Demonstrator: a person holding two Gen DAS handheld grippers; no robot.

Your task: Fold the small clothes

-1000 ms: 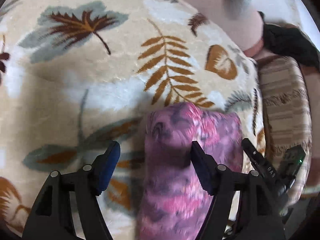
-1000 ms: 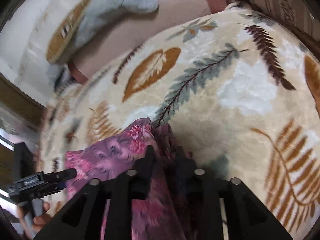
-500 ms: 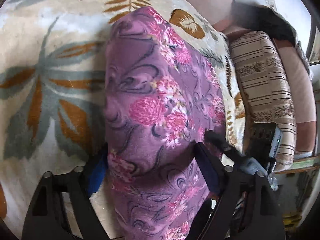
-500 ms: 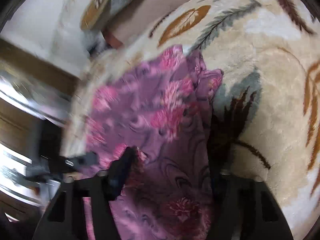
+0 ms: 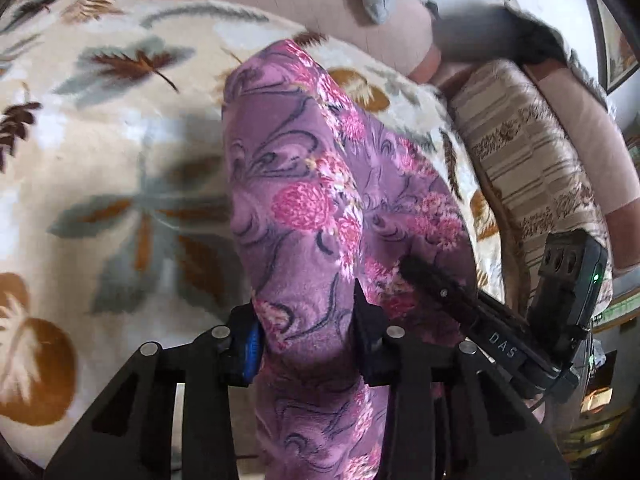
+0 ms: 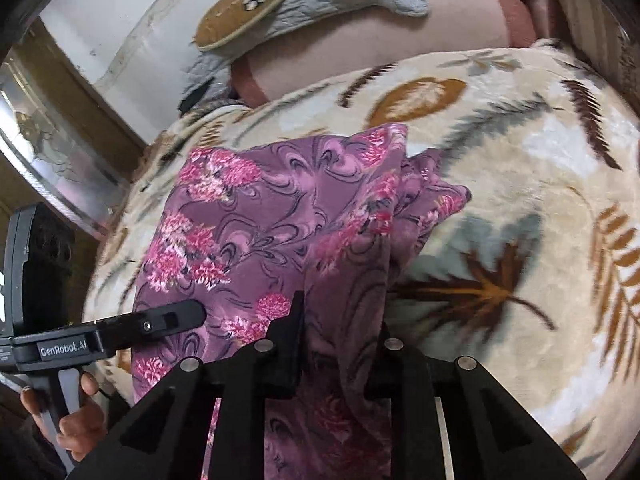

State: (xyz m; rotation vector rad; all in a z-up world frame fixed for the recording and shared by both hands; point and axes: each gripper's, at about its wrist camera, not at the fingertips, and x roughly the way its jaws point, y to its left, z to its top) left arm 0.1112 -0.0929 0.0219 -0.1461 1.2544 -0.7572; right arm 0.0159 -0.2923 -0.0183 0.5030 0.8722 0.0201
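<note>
Your left gripper (image 5: 306,320) has its fingers closed on a bunched fold of the purple floral garment (image 5: 320,208), cloth pinched between the blue-padded finger (image 5: 250,344) and the black one. Your right gripper (image 6: 340,336) likewise grips the garment's near edge, fabric drawn up between its fingers. The garment lies spread across the cream leaf-patterned blanket (image 5: 100,160) on the bed, its far end reaching toward the pink bolster (image 6: 400,44). In the right wrist view, your left hand (image 6: 76,420) holds the left gripper's handle at the lower left. A striped cushion (image 5: 532,160) sits beside the blanket's right edge.
</note>
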